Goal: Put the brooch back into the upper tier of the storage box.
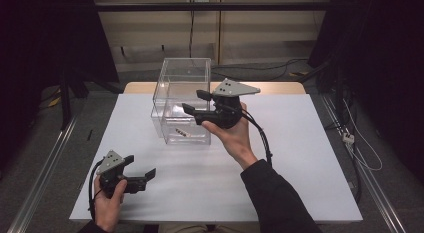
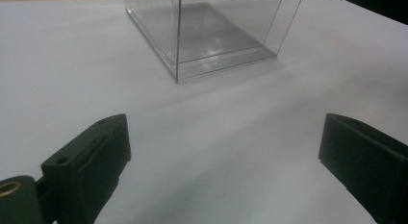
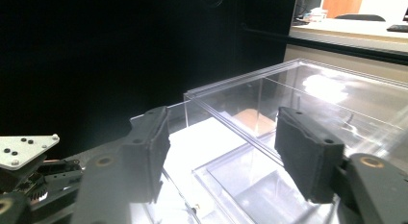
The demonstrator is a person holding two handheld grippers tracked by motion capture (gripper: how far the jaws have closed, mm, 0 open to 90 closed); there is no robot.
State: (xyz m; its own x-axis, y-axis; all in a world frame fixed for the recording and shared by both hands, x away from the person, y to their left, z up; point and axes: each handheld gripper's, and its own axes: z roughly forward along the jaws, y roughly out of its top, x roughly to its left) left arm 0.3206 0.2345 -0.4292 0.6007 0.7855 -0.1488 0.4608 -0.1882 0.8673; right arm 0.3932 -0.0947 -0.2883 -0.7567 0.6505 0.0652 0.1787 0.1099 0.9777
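A clear plastic box (image 1: 181, 100) without a lid stands on the white table (image 1: 280, 163), toward the back. A small pale piece (image 1: 183, 132) lies on its floor near the front wall. My right gripper (image 1: 192, 101) is held in the air at the box's right side, with its jaws over the open top. They are open with nothing between them. In the right gripper view its jaws (image 3: 223, 116) frame the box's rim (image 3: 250, 84). My left gripper (image 1: 142, 165) rests low near the front left of the table, open and empty. It (image 2: 223, 125) points toward the box (image 2: 211, 36).
The white table top lies on a wooden one whose back edge (image 1: 150, 86) shows behind the box. Dark curtains stand at both sides. Cables (image 1: 360, 148) run along the floor at the right, and metal rails (image 1: 45, 163) flank the table.
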